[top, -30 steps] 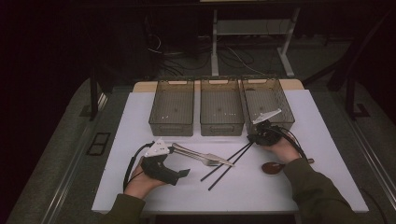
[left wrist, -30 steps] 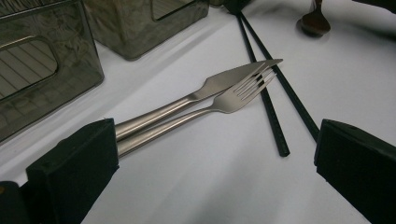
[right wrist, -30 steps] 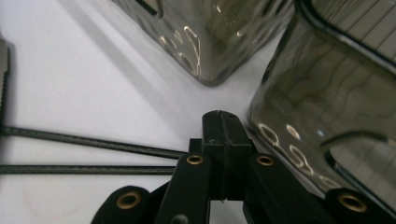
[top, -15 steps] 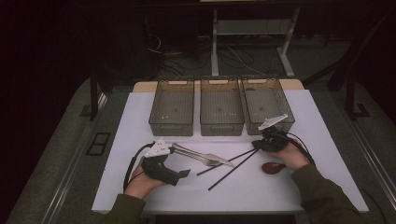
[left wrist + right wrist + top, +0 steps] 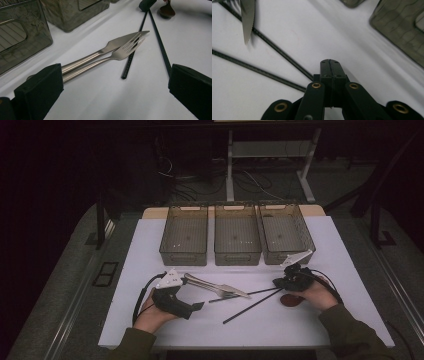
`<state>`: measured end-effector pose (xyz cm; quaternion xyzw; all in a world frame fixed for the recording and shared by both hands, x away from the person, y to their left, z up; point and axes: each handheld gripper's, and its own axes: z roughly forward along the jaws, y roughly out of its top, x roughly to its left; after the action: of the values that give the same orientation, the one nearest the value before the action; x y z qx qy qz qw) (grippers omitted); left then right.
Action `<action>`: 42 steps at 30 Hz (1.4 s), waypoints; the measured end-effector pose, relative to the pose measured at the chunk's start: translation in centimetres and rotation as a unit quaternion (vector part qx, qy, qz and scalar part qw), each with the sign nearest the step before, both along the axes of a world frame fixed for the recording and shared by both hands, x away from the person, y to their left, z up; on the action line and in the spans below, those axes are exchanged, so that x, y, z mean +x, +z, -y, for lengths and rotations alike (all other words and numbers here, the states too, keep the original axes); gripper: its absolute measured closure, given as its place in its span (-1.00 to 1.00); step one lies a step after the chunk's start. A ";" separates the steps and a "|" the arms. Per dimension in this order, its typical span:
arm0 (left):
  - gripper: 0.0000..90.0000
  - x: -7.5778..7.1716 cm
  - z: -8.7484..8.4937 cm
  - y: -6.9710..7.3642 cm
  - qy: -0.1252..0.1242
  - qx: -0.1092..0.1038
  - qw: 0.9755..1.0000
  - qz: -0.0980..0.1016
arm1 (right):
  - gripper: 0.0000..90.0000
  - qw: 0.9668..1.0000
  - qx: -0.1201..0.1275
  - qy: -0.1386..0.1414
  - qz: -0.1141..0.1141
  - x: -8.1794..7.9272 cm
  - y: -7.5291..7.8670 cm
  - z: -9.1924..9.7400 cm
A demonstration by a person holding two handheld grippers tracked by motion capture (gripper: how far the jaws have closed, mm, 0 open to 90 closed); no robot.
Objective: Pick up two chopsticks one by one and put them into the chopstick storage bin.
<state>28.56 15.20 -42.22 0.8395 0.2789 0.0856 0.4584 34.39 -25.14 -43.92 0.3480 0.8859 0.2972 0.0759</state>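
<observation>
A steel knife [image 5: 120, 41] and fork [image 5: 125, 50] lie side by side on the white table top [image 5: 310, 330]. My left gripper [image 5: 192, 294] stands open at their handle ends, and its left jaw overlaps the handles in the left gripper view. Two black chopsticks [image 5: 255, 305] cross the table to the right of the cutlery. Their far ends run under my right gripper [image 5: 277, 282], whose jaws [image 5: 330, 62] are shut with nothing showing between the tips. I cannot tell whether it pins the chopsticks. A brown spoon [image 5: 291, 300] lies by the right hand.
Three smoky plastic bins stand in a row at the back: left [image 5: 184, 237], middle [image 5: 236, 236], right [image 5: 286, 232]. A cable loops from the left gripper toward the table's left edge [image 5: 140, 295]. Dark floor surrounds the table.
My right gripper has slid right and toward the person, away from the right bin. The chopsticks' right ends have swung along with it. The left gripper and the cutlery have stayed put.
</observation>
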 end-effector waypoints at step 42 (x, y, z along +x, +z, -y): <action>-1.00 -0.1 0.3 -0.1 -0.007 0.002 1.000 -0.001 | 0.97 0.995 0.033 0.092 -0.021 -2.1 -0.2 -6.2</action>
<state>28.47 14.86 -42.28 0.8422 0.2729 0.0823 0.4576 32.32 -18.91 -44.13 0.2734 0.9052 0.3249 0.0185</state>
